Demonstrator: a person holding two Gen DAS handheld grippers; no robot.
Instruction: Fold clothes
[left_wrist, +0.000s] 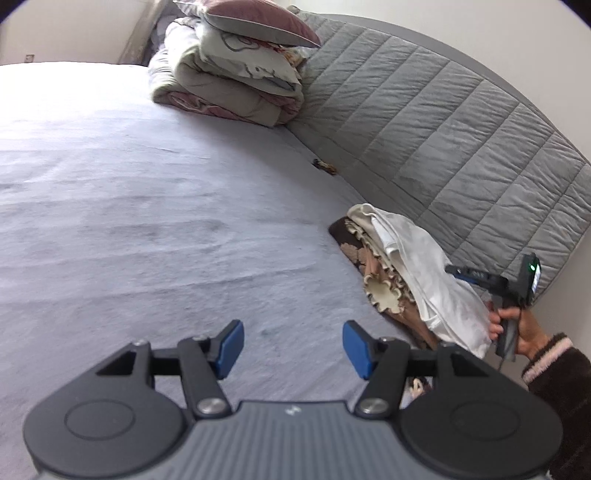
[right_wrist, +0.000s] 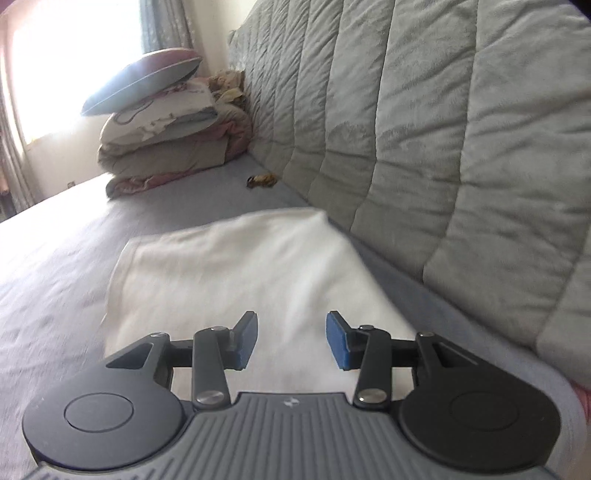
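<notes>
Left gripper (left_wrist: 293, 349) jaws half apart, empty, over bare lavender bedsheet (left_wrist: 147, 221). Right gripper (right_wrist: 291, 341) jaws parted, empty; folded white cotton garment (right_wrist: 236, 266) lies just beyond and beneath them, atop the clothes pile. Likely next: reach out low for a fresh garment, pinching one edge only.

You are not seeing any words or numbers you can read. A small pale emblem is sitting on the ribbed grey body of each tool (left_wrist: 293, 349), and white print on the right tool (left_wrist: 480, 278) is blurring too much to make out.
</notes>
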